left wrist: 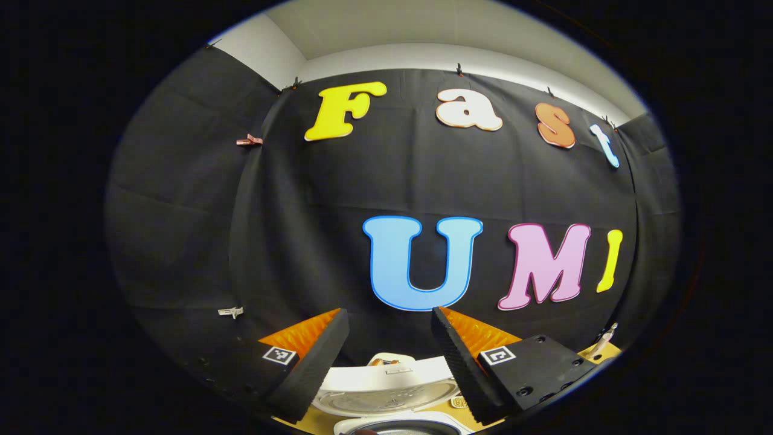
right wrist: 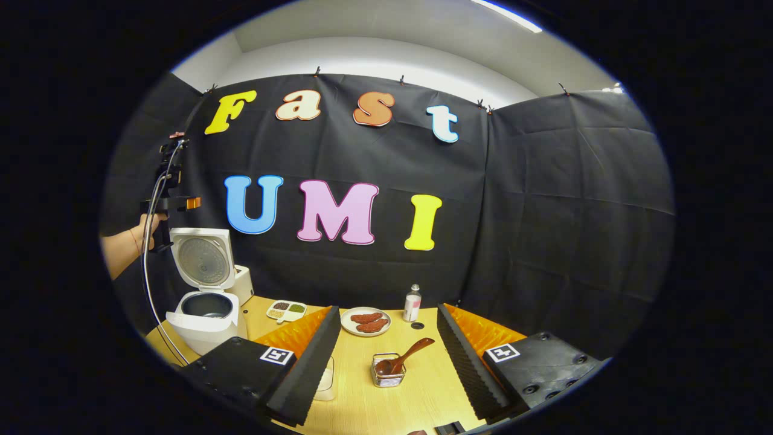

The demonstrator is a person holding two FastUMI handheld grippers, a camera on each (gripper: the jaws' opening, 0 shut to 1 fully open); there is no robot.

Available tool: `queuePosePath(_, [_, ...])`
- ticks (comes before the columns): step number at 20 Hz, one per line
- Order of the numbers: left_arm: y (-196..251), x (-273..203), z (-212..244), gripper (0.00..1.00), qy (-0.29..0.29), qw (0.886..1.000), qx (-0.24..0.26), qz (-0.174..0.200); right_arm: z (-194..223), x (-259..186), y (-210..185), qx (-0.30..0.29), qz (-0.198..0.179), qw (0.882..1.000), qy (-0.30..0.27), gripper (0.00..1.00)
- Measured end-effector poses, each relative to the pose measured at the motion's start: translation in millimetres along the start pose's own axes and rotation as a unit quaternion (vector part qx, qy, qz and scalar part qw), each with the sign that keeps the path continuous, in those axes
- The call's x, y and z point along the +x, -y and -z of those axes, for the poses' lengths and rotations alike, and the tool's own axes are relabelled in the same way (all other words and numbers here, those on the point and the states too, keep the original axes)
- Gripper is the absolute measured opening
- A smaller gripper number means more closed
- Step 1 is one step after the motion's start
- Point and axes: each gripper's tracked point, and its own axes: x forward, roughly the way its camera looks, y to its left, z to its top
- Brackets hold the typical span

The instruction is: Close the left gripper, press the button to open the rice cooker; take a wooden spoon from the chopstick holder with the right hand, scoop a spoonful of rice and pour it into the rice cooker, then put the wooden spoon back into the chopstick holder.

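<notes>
Rice cooker white, far left on wooden table, lid up, dark inner pot showing. In left gripper view cooker cut off by bottom edge, partly hidden behind fingers. Left gripper raised above cooker, fingers spread, empty; in right gripper view held by hand. Right gripper fingers apart, nothing held. Between them, wooden spoon, reddish brown, leaning tilted in chopstick holder, small metal rack. Object beside near-left finger hard to make out.
</notes>
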Motion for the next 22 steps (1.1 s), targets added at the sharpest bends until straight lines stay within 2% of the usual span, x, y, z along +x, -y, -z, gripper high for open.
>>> queuePosePath(4, [7.3, 40.6, 44.7, 0.95, -0.045, 0.999, 0.015, -0.005, 2.0, -9.7, 11.8, -0.016, 0.019, 1.0, -0.005, 0.99])
queuePosePath(6, [2.7, 51.5, 61.9, 0.95, -0.063, 0.998, 0.024, -0.02, 6.7, -13.2, 15.2, -0.02, 0.021, 1.0, -0.009, 0.99])
queuePosePath(8, [-4.3, 51.6, 80.0, 0.95, -0.091, 0.995, 0.023, -0.032, 8.8, -14.5, 20.1, -0.022, 0.019, 1.0, -0.012, 0.99])
queuePosePath(10, [-0.6, 47.6, 78.5, 0.99, -0.092, 0.995, 0.005, -0.032, 6.9, -14.9, 25.3, -0.023, 0.022, 0.999, -0.006, 0.99])
queuePosePath(17, [20.1, -34.8, 100.0, 0.98, -0.117, 0.993, 0.0, -0.036, -3.8, -17.7, 30.5, -0.015, -0.001, 1.0, 0.011, 0.98])
queuePosePath(22, [34.5, -102.2, 152.2, 0.98, -0.163, 0.984, -0.01, -0.074, -11.0, -27.5, 41.8, -0.016, -0.014, 1.0, 0.019, 0.98])
